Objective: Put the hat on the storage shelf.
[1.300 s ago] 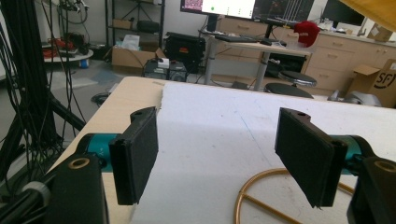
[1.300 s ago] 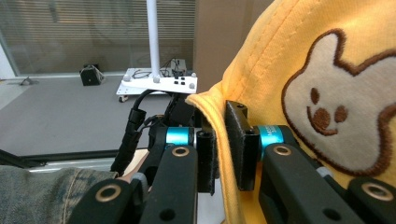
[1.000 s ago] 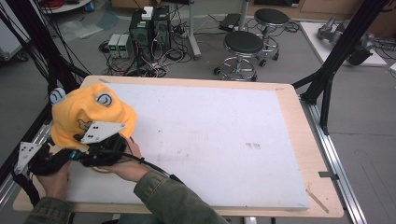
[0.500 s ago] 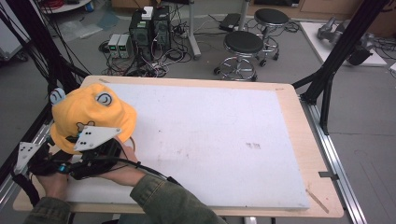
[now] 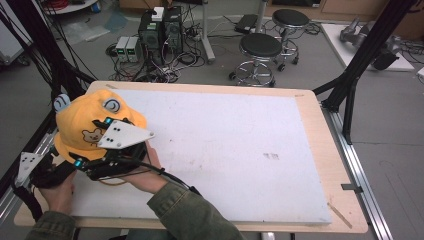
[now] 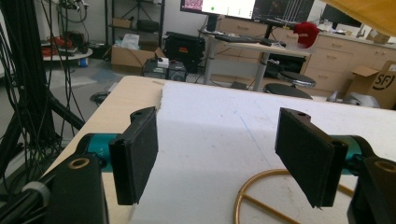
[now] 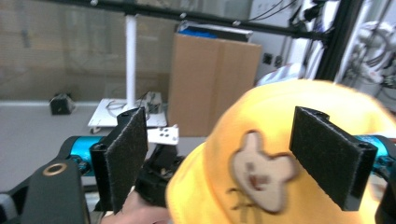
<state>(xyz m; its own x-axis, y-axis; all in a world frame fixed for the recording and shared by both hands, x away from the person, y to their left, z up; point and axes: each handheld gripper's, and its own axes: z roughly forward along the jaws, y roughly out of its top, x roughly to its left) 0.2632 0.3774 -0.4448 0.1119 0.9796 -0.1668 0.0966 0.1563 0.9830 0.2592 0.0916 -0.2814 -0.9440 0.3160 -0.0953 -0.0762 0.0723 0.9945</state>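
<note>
A yellow plush hat (image 5: 87, 117) with a bear patch (image 5: 92, 135) stands at the table's left edge, raised on a gold wire stand (image 6: 261, 198). My right gripper (image 5: 91, 144) is open at the hat's near side, its grey plate (image 5: 125, 134) on top. In the right gripper view the hat (image 7: 280, 140) and its patch (image 7: 259, 170) sit between and just beyond the open jaws (image 7: 226, 154). My left gripper (image 5: 52, 170) is low at the table's left corner. It is open (image 6: 219, 154) over the white board, with the stand's ring just ahead and the hat's brim (image 6: 369, 11) above.
The white board (image 5: 240, 150) covers the wooden table (image 5: 327, 150). Black frame posts (image 5: 35, 50) rise at the table's left and right. Stools (image 5: 260, 47) and computer boxes stand on the floor beyond the far edge.
My right gripper dipped left and towards me, then came back up and to the right against the hat. The hat and my left gripper have hardly moved.
</note>
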